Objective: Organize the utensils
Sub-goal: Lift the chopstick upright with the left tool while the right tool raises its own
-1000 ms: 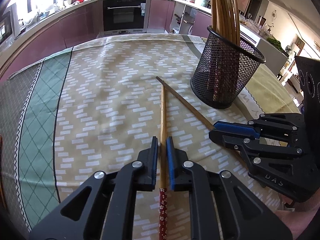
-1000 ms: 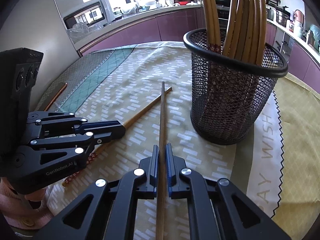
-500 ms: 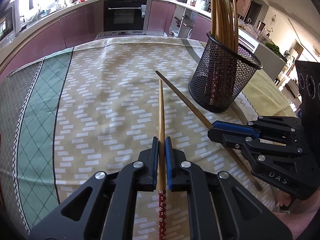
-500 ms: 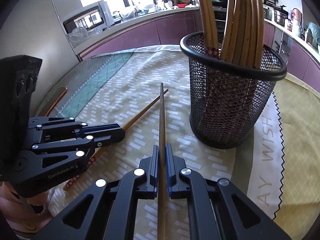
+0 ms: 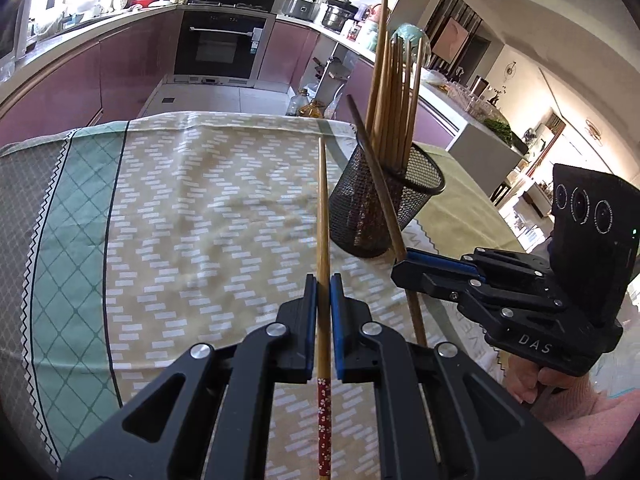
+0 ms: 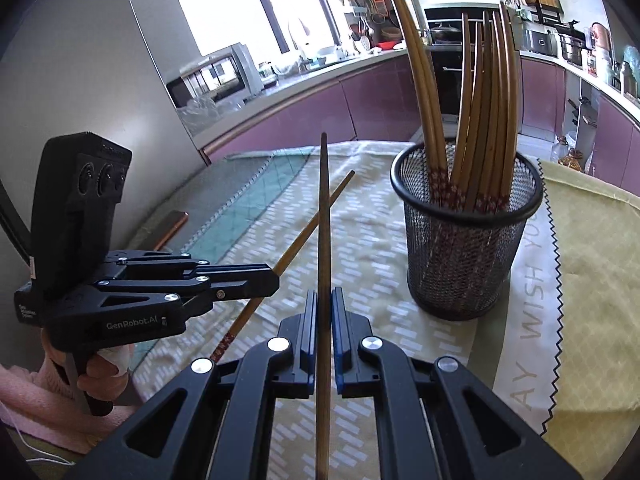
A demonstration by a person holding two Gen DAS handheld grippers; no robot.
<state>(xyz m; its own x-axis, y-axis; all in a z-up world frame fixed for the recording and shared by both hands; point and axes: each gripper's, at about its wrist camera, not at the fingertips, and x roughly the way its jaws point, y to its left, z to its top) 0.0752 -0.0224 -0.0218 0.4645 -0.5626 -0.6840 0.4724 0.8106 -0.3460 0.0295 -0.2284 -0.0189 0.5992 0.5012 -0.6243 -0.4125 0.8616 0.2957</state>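
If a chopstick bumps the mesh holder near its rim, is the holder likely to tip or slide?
The mesh holder probably tips easily: it is tall and narrow, and its chopsticks stand far above the rim, leaning outward. Open wire mesh suggests little weight. It stands on a tablecloth, so the cloth may grip the base and favour tipping over sliding.

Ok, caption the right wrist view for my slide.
Both grippers each hold a chopstick beside the mesh holder.

2 bamboo chopsticks (image 5: 323,216) (image 6: 323,216) off cloth, tips fwd; black mesh holder (image 6: 466,236) upright w/ more chopsticks
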